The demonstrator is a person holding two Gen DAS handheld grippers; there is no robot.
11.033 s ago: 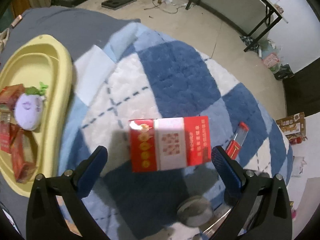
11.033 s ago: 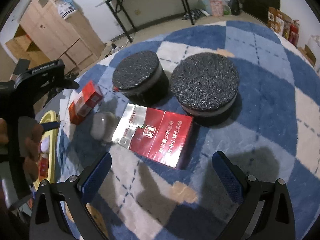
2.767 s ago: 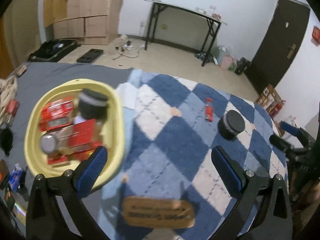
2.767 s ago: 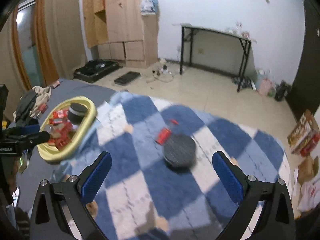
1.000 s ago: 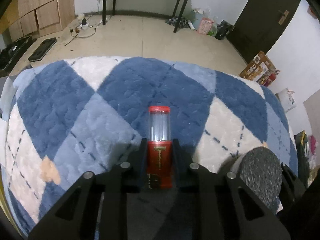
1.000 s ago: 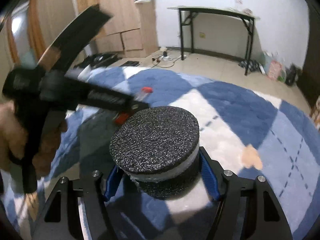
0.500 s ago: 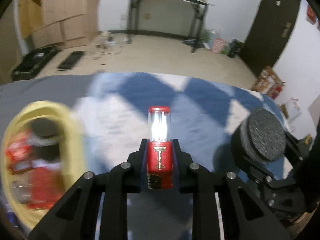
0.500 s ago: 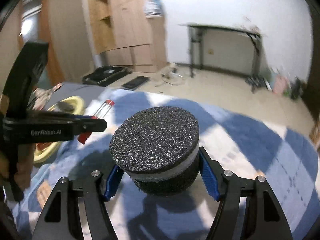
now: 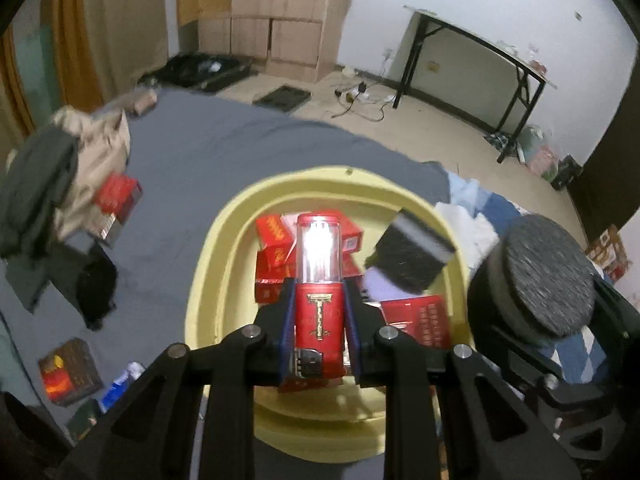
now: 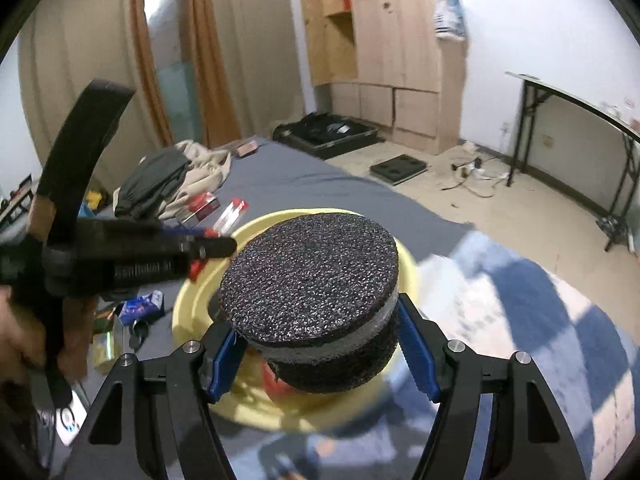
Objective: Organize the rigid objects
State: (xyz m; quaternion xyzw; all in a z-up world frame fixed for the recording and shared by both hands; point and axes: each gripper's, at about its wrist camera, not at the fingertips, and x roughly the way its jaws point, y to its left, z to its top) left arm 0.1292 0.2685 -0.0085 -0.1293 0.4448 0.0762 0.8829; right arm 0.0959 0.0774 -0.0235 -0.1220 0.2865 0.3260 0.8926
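We see the left gripper (image 9: 319, 330) clamped tight on a red tube (image 9: 319, 280) with a clear top, low in the middle of the left wrist frame, over the yellow basin (image 9: 224, 264) (red boxes (image 9: 416, 320) and a dark foam block (image 9: 408, 256) lie inside). The right gripper (image 10: 320, 354) squeezes a black foam puck (image 10: 312, 276) at centre frame, above the same basin (image 10: 408, 264).

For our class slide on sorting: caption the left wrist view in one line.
Left gripper carries a red lighter above the yellow basin of red boxes.
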